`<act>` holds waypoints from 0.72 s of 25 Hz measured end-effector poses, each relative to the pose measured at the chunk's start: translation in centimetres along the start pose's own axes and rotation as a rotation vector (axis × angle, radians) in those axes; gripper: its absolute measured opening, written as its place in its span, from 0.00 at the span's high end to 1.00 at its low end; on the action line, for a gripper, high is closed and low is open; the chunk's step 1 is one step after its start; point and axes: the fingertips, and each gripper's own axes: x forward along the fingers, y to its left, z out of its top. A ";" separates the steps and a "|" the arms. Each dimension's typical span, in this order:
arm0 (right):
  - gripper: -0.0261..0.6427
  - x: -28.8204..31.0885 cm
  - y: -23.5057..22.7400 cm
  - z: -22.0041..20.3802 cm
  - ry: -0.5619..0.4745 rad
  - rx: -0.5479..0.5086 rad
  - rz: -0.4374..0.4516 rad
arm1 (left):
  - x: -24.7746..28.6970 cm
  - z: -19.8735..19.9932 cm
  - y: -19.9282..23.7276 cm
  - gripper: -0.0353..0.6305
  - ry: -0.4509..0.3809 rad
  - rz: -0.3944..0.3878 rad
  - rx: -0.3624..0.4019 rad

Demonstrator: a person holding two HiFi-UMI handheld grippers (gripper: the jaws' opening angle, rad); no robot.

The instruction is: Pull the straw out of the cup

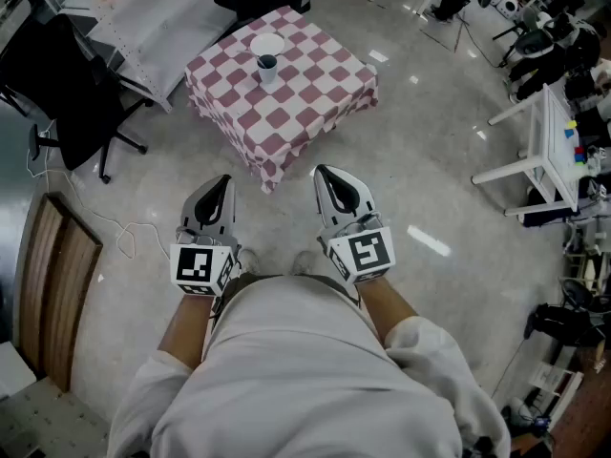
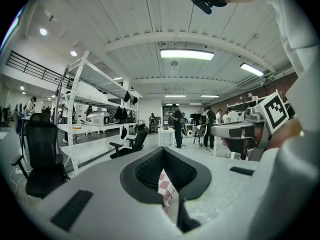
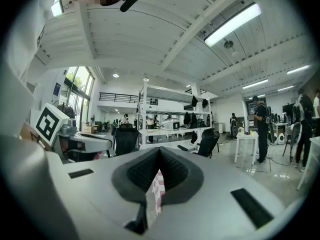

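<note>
Head view showed a small table under a red-and-white checked cloth [image 1: 296, 93], standing well ahead of the person on the grey floor. On it stood a white cup [image 1: 267, 68] with a dark mouth. What it held could not be told at that range, and the straw was too small to make out. Just behind the cup, touching or nearly so, lay a shallow white round dish [image 1: 268, 43] that looked bare inside.

Both grippers hung low in front of the person's waist, far short of the table. The left gripper [image 1: 225, 181] and the right gripper [image 1: 321, 172] each had their jaws brought together to a point, with nothing between them.

Only the head view showed the cup and dish. It also took in a black office chair [image 1: 76, 98] and a grey workbench [image 1: 153, 12] to the left of the table, and a white side table [image 1: 546, 146] off to the right.

In the left gripper view, the left gripper [image 2: 163, 149] showed its tips meeting, with only a sliver of checked cloth [image 2: 166, 183] seen through the hollow behind them. That view also caught the right gripper's marker cube [image 2: 276, 111], white shelving [image 2: 82, 109] and people standing far off.

In the right gripper view, the right gripper [image 3: 159, 149] was likewise pressed closed and empty, with the same cloth [image 3: 157, 186] seen through the gap. The left gripper's marker cube [image 3: 49, 124] showed at the side, with a long ceiling light [image 3: 234, 23] overhead.
</note>
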 end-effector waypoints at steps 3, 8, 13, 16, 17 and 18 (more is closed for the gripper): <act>0.96 0.0 -0.3 0.1 -0.002 -0.001 -0.001 | 0.3 0.1 -0.2 0.94 0.000 -0.001 0.000; 0.96 0.3 -0.7 -0.1 0.001 -0.007 -0.003 | 0.8 0.1 -0.2 0.94 0.003 -0.006 0.001; 0.96 0.3 -1.0 -0.1 0.003 -0.001 -0.011 | 1.2 0.2 -0.3 0.94 0.005 -0.010 0.003; 0.96 0.3 -1.2 -0.1 -0.005 -0.002 -0.019 | 1.4 0.1 -0.3 0.94 0.008 -0.012 0.004; 0.96 0.3 -1.3 -0.2 -0.006 -0.003 -0.022 | 1.5 0.0 -0.3 0.94 0.009 -0.012 0.005; 0.96 0.3 -1.4 -0.3 -0.005 -0.002 -0.022 | 1.6 0.0 -0.3 0.94 0.010 -0.011 0.006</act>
